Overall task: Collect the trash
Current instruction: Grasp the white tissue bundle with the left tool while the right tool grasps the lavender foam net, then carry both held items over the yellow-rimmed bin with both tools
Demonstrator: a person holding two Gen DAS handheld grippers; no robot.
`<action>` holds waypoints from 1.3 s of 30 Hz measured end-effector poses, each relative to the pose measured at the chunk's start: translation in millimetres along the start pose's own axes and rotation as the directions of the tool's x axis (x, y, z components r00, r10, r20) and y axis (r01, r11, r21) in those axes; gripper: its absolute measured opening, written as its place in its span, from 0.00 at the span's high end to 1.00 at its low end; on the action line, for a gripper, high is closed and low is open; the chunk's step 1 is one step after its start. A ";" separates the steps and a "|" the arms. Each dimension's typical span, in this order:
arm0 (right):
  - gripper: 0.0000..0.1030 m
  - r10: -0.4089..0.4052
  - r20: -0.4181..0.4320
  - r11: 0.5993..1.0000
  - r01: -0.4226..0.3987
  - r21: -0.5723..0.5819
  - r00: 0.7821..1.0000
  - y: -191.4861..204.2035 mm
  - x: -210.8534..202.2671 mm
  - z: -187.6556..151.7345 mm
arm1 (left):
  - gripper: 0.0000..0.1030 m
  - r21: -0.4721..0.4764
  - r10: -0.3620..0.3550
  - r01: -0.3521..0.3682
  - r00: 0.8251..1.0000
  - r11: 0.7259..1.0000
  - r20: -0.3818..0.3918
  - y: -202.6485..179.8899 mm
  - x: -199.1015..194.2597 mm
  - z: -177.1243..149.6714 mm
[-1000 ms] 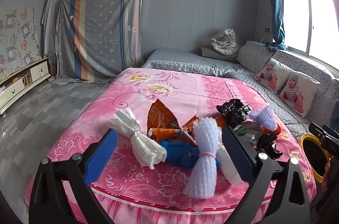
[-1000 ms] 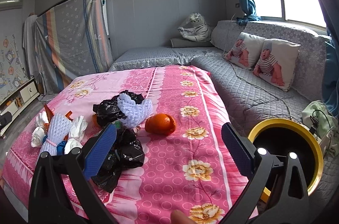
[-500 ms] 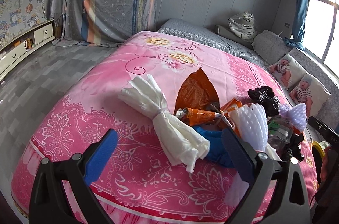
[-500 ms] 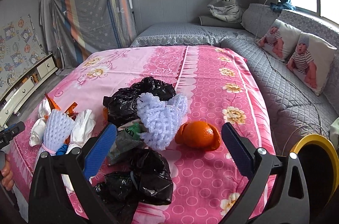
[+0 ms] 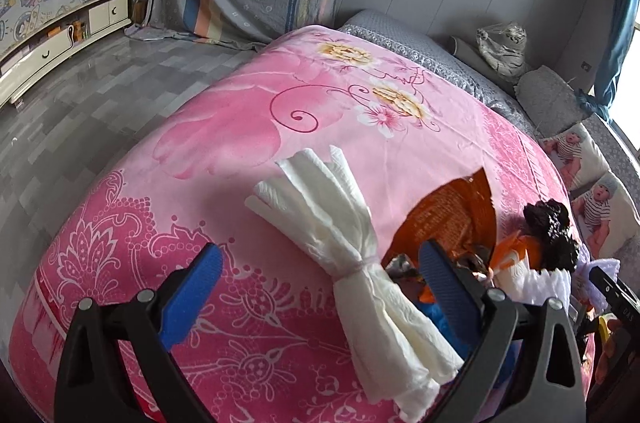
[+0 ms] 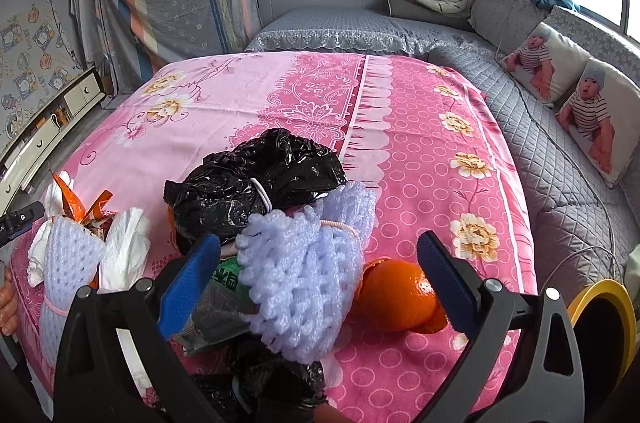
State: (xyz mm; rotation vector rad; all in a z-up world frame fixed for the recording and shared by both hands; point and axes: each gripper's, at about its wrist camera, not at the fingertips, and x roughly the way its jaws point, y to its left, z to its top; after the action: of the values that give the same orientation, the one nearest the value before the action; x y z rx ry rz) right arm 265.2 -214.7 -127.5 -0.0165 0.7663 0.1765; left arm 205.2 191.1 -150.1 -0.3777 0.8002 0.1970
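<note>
Left gripper, jaws wide, straddles the tied white tissue bundle; right gripper, also wide, frames the lavender foam net.

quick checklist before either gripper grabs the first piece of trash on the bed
1. Left gripper open: ok, jaws spread wide.
2. Right gripper open: ok, jaws spread wide.
3. Both empty: ok, nothing clamped between the pads.
4. Left target lined up: ok, the tied white paper bundle lies between its fingers.
5. Right target lined up: ok, the purple foam net sits between its fingers, the orange just beside.
6. Bin within reach: cannot tell; only part of the yellow-rimmed bin shows at the bed's right edge.
</note>
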 end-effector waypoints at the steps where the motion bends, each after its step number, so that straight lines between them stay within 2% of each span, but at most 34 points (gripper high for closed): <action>1: 0.12 0.007 -0.010 1.000 -0.007 0.005 1.000 -0.9 4.2 1.5 | 0.08 -0.009 0.002 -0.002 1.000 1.000 -0.003 1.4 4.0 2.3; 4: 0.16 0.009 -0.034 1.000 -0.009 0.015 0.999 -1.0 15.7 3.9 | 0.09 -0.046 0.002 -0.003 1.000 0.999 -0.023 7.2 15.9 7.1; 8: 0.19 0.004 -0.055 1.000 -0.004 0.009 0.999 0.8 28.0 4.4 | 0.16 -0.080 0.004 -0.009 0.998 0.997 -0.055 16.5 33.2 11.2; 11: 0.26 0.006 -0.087 1.000 -0.004 0.023 0.996 -0.8 39.8 4.3 | 0.19 -0.084 0.010 -0.015 0.998 0.996 -0.060 16.9 39.9 12.5; 14: 0.33 -0.005 -0.097 0.999 0.008 0.033 0.995 -4.0 46.5 3.8 | 0.30 -0.074 0.001 -0.006 0.998 0.997 -0.065 13.6 43.3 14.1; 17: 0.39 0.011 -0.098 0.998 -0.005 0.058 0.995 -8.4 49.3 5.2 | 0.44 -0.068 -0.026 0.022 0.998 0.997 -0.065 10.3 46.6 14.1; 21: 0.49 0.005 -0.095 0.997 0.003 0.081 0.996 -14.9 47.9 4.8 | 0.55 -0.080 -0.046 0.041 0.997 0.996 -0.063 8.8 47.1 13.9; 25: 0.65 0.015 -0.090 0.993 -0.005 0.116 0.996 -23.4 44.1 5.3 | 0.67 -0.085 -0.058 0.053 0.997 0.995 -0.050 9.8 40.7 12.9; 27: 0.68 0.018 -0.088 0.991 -0.006 0.135 0.996 -26.9 41.9 5.0 | 0.73 -0.089 -0.064 0.059 0.997 0.994 -0.044 9.9 37.4 13.2; 31: 0.70 0.014 -0.054 0.988 -0.005 0.157 0.998 -30.8 28.7 5.2 | 0.76 -0.097 -0.080 0.076 0.996 0.992 -0.033 8.9 28.5 12.8; 39: 0.70 0.022 0.072 0.991 -0.031 0.130 0.997 -24.9 -27.7 10.2 | 0.77 -0.067 -0.115 0.119 0.992 0.991 0.052 2.3 -12.1 10.1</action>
State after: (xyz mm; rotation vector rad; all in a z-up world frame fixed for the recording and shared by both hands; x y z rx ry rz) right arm 256.7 -242.7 -102.3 0.1243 0.7071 0.1507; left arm 202.8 196.9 -135.5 -0.4834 0.7229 0.1242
